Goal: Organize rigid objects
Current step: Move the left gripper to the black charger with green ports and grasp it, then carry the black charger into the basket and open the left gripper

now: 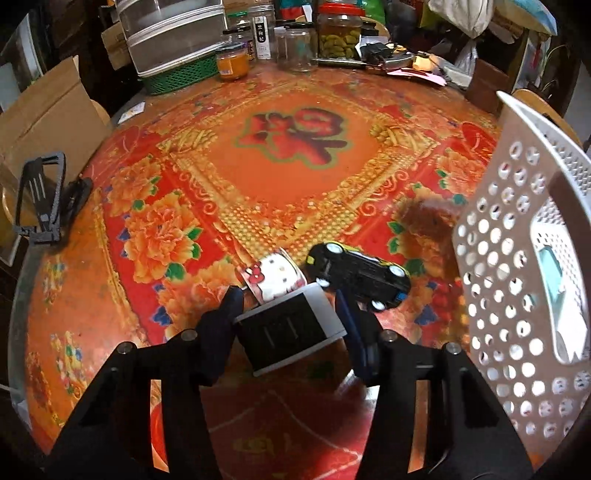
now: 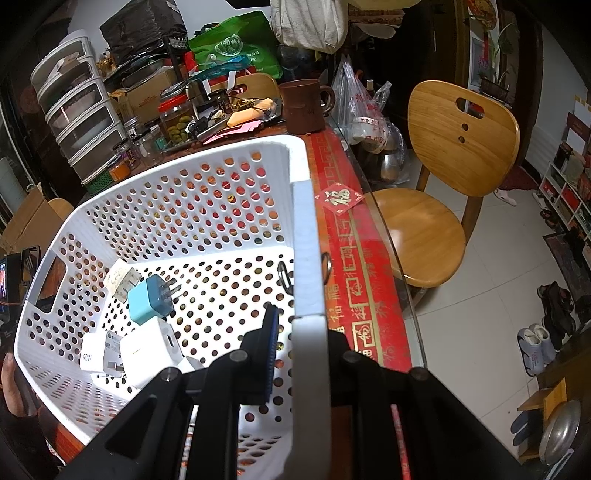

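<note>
My left gripper (image 1: 290,301) is shut on a small grey box with a black face (image 1: 291,330) and holds it just above the table. Beyond it lie a Hello Kitty tape roll (image 1: 275,277) and a black toy car (image 1: 360,275). The white perforated basket (image 1: 517,258) stands tilted at the right. My right gripper (image 2: 299,317) is shut on the basket's near wall (image 2: 308,258), one finger inside and one outside. Inside the basket lie a blue charger (image 2: 151,299), a white charger (image 2: 151,350) and two more white plugs (image 2: 98,354).
The round table has a red and gold cloth (image 1: 288,177). Jars (image 1: 338,35), a green basket (image 1: 181,75) and clutter crowd its far edge. A black phone stand (image 1: 40,199) sits at the left edge. A wooden chair (image 2: 439,192) stands beside the table.
</note>
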Action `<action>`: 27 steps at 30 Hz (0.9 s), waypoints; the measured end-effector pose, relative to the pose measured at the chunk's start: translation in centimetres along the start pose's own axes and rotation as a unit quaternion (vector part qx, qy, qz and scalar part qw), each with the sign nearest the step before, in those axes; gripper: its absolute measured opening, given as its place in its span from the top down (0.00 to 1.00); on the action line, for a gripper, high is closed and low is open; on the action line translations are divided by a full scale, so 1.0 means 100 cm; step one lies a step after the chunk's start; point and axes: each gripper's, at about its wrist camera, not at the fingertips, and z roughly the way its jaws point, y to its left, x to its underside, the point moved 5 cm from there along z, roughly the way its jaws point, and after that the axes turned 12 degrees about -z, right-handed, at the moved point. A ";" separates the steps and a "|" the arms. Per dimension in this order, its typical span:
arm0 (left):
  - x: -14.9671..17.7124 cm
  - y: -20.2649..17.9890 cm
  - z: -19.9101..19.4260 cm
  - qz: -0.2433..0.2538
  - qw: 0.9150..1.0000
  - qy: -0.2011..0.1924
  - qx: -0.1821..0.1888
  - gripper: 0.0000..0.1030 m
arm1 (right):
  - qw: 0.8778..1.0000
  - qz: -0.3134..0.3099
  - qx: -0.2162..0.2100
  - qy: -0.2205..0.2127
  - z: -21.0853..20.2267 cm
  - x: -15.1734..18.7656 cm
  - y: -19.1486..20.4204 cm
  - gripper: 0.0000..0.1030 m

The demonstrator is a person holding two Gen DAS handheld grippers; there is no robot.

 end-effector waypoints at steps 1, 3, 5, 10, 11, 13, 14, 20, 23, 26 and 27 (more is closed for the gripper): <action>0.001 0.002 -0.003 0.001 1.000 -0.004 -0.003 0.52 | 1.000 -0.001 0.000 0.000 0.000 0.000 0.000 0.85; 0.002 0.007 -0.008 0.001 1.000 -0.008 0.002 0.52 | 1.000 -0.001 0.000 -0.001 0.000 -0.001 0.000 0.85; 0.001 0.014 -0.017 -0.006 1.000 -0.013 0.009 0.52 | 1.000 -0.001 0.000 -0.001 0.001 -0.001 0.001 0.85; -0.015 0.037 -0.045 -0.030 0.998 -0.053 0.000 0.52 | 1.000 -0.001 0.000 -0.001 0.001 -0.001 0.001 0.85; -0.018 0.040 -0.049 -0.031 0.998 -0.059 -0.003 0.52 | 1.000 -0.001 0.000 -0.001 0.001 -0.001 0.001 0.85; -0.022 0.044 -0.056 -0.034 0.997 -0.063 0.003 0.52 | 1.000 -0.001 0.000 -0.001 0.001 -0.001 0.001 0.85; -0.024 0.045 -0.059 -0.033 0.997 -0.066 0.003 0.52 | 1.000 -0.001 0.000 -0.001 0.001 -0.001 0.001 0.85; -0.032 0.044 -0.072 -0.028 0.996 -0.080 0.001 0.52 | 1.000 -0.001 0.000 -0.001 0.001 -0.001 0.001 0.84; -0.035 0.039 -0.078 -0.027 0.996 -0.088 0.006 0.52 | 1.000 -0.001 0.000 0.000 0.001 -0.001 0.001 0.84; -0.038 0.023 -0.095 -0.014 0.994 -0.110 0.017 0.52 | 1.000 -0.001 0.000 -0.001 0.001 0.000 0.001 0.84; -0.039 0.013 -0.104 -0.003 0.992 -0.120 0.025 0.52 | 1.000 -0.001 0.000 -0.001 0.001 -0.001 0.001 0.84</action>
